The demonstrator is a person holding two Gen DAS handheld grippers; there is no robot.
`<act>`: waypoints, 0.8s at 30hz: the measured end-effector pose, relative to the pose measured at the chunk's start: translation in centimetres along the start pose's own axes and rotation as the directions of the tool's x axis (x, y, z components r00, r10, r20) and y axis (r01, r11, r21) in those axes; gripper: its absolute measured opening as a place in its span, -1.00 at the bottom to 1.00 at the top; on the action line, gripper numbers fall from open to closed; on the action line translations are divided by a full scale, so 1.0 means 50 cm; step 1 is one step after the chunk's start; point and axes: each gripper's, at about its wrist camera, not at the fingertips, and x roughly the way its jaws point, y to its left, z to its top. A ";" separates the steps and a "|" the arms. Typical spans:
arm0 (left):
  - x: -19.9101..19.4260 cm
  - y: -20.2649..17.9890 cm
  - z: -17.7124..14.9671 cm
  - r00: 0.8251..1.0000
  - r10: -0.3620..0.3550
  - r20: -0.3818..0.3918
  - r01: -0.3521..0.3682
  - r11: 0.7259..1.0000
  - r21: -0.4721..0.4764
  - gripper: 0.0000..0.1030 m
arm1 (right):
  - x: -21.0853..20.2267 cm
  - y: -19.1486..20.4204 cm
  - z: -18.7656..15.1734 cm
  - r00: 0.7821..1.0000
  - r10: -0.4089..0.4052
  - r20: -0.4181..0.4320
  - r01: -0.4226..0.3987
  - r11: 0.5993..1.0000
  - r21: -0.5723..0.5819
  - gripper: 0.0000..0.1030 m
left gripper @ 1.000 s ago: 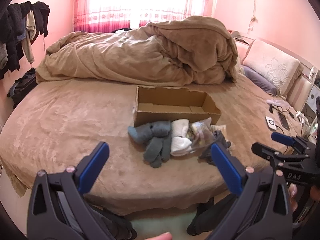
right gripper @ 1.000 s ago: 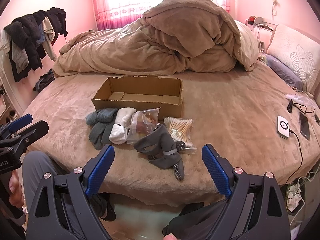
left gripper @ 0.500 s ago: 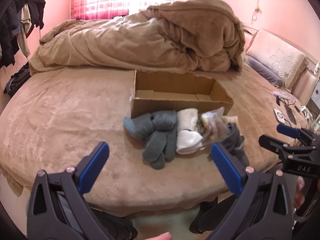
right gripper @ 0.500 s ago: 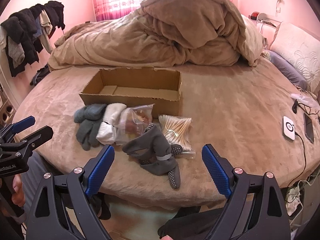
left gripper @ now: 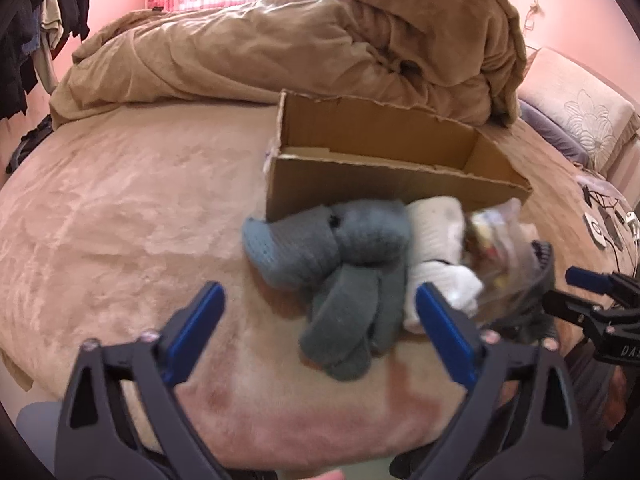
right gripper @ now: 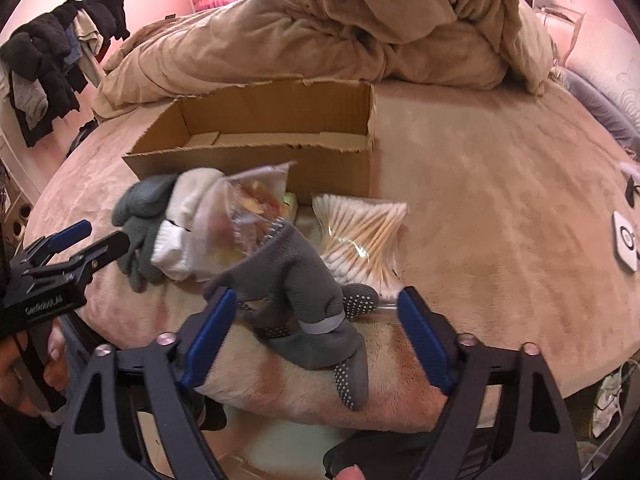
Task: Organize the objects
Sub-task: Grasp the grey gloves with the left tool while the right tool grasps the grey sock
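Approach confirmed: since a second earlier we had closed both grippers on the pile before the empty box (right gripper: 256,124). Left gripper (left gripper: 320,328) wide over grey socks (left gripper: 352,280); right gripper (right gripper: 316,332) wide around the glove (right gripper: 296,280). Grasping seemed imminent.

Round bed (right gripper: 500,208) with tan plush cover, extending ahead of both tongs. Directly on it: open cardboard box (right gripper: 256,156) beyond the fingertips; grey socks (left gripper: 348,272), white sock (left gripper: 440,248) and clear snack bag (right gripper: 248,216) in a row against the box's near wall; cotton-swab pack (right gripper: 360,236) and dotted grey gloves (right gripper: 304,292) just ahead of the right tongs. Heaped tan duvet (left gripper: 280,48) behind the box. Small white device (right gripper: 626,246) far right.
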 end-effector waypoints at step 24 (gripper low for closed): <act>-0.030 0.000 -0.005 0.995 -0.103 0.006 0.103 0.995 0.000 -0.77 | -0.039 -0.049 -0.024 0.994 0.104 0.040 -0.105 0.994 0.040 -0.39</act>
